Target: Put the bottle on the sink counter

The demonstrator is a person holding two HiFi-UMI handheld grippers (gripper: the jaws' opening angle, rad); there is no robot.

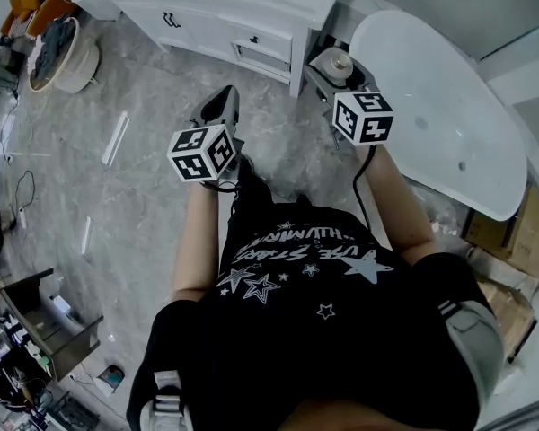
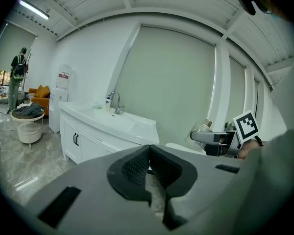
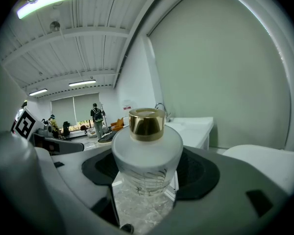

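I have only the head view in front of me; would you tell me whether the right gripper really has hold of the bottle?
Observer: Yes. In the right gripper view, the right gripper is shut on the bottle, with the frosted body upright between its jaws and a gold cap on top.
Operator: Thank you. Is the left gripper carrying anything?
Observer: No. The left gripper has its jaws together with nothing between them.
Operator: What is on the sink counter?
Observer: The left gripper view shows the sink counter with a faucet and a small container beside it; the end nearer the grippers looks bare.
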